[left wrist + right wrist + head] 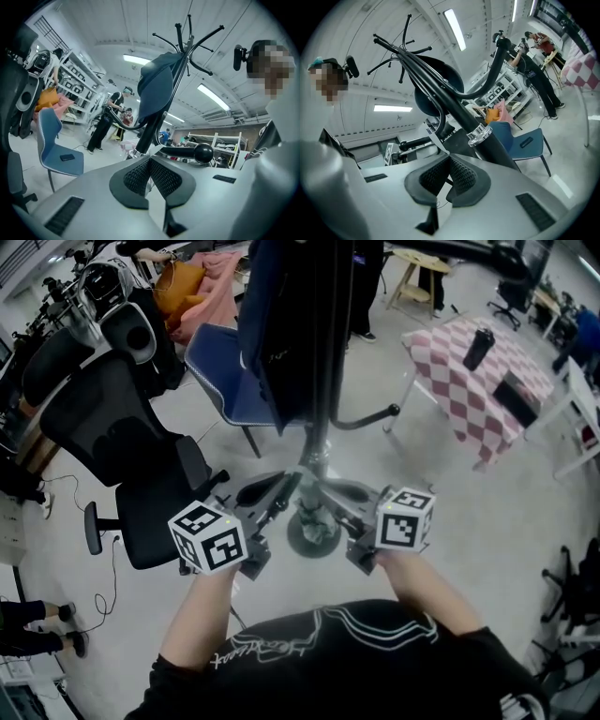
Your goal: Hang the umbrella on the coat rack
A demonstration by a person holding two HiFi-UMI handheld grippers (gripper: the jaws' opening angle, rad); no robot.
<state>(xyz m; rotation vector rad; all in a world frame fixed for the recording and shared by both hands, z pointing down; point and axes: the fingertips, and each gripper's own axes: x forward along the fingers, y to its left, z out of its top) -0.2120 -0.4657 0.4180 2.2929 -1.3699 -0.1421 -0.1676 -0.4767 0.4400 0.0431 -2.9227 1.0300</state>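
The black coat rack pole rises from its round base just ahead of me. A dark blue folded umbrella hangs against the pole, its curved black handle low on the right. Neither gripper touches it. My left gripper and right gripper sit low on either side of the base, both shut and empty. In the left gripper view the gripper's pads meet below the umbrella and the rack's hooks. In the right gripper view the gripper is shut beside the pole and the handle.
A black office chair stands on the left. Behind it is a blue chair with a phone on its seat. A table with a checked cloth and a dark bottle stands at right. People work in the background.
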